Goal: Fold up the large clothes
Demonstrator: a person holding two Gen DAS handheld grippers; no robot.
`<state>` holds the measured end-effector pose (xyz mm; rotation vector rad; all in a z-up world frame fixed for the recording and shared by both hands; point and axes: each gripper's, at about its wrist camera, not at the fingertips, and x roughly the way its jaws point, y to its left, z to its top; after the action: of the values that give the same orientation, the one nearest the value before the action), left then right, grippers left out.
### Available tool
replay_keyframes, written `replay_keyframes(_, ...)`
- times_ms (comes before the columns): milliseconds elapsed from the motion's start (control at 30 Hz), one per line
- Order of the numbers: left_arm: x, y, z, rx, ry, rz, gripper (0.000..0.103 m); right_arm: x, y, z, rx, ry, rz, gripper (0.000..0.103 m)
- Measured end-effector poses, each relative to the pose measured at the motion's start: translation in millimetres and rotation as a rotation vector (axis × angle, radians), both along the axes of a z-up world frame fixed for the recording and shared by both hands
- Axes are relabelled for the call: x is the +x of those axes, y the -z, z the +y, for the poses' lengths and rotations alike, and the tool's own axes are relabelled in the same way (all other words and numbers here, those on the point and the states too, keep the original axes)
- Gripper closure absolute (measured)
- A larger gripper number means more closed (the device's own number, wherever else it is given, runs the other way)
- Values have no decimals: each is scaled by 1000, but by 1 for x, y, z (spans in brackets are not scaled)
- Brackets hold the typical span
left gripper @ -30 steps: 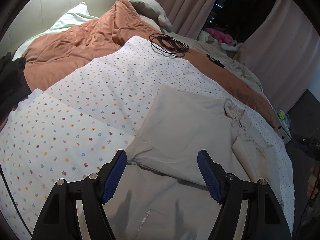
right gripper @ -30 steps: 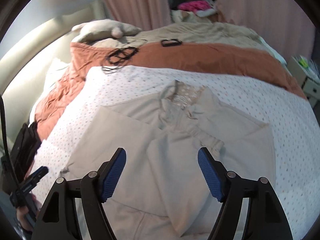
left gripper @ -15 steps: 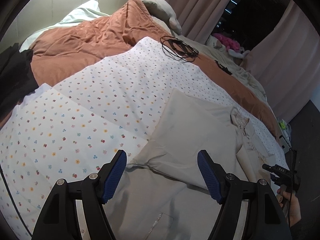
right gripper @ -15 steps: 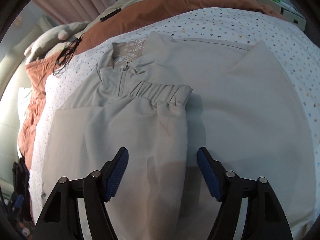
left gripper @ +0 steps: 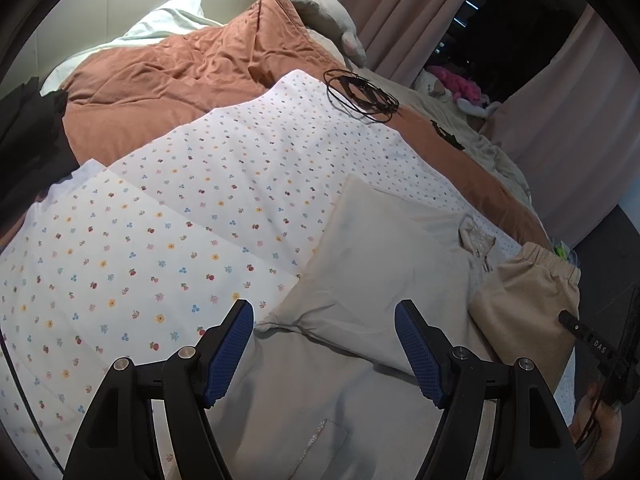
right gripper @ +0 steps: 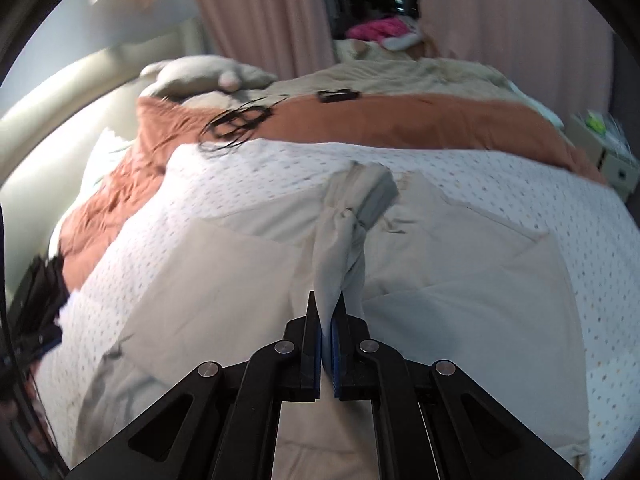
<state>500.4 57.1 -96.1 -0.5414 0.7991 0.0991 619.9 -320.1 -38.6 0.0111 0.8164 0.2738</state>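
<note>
The large beige zip-front jacket lies spread across the white dotted sheet on the bed, collar toward the far side, its left sleeve already folded in over the body. My right gripper has the other sleeve pinched and raised off the body; its elastic cuff hangs beyond the jaws, and in the left wrist view that same lifted cuff stands up at the right edge.

As I judge it, the step in hand is carrying this sleeve to where it should lie. To do it well I'd keep the cloth low and taut, draw it straight so no twist gets trapped, and set the cuff flat before letting go. The bunching just past the jaws suggests a narrow bite, so I'd move slowly lest the sleeve slip out. The right view is blurred, so I can't say exactly how much cloth sits between the pads.

The right gripper's jaws are closed almost together, clamped on the sleeve fabric. My left gripper stands wide open, holding nothing, above the jacket's lower body; I can't tell whether its blue pads brush the cloth. It could press the body down while the right one lays the sleeve.

Beyond the sheet lie a rust-orange quilt and a tangle of black cable.
</note>
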Motion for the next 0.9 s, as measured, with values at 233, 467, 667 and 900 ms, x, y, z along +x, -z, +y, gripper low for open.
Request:
replay_keyframes(233, -15, -4, 17, -33, -31, -1, 29, -40, 23, 57, -45, -138, 61, 89)
replay_keyframes(467, -20, -4, 16, -33, -7, 21, 29, -74, 54, 65, 11, -195, 184, 50)
replay_keyframes(667, -13, 3, -8, -17, 61, 52, 29, -105, 51, 19, 213, -140, 158, 17)
replay_keyframes(900, 2, 18, -53, 53, 167, 107, 29, -105, 64, -60, 207, 112, 103, 17)
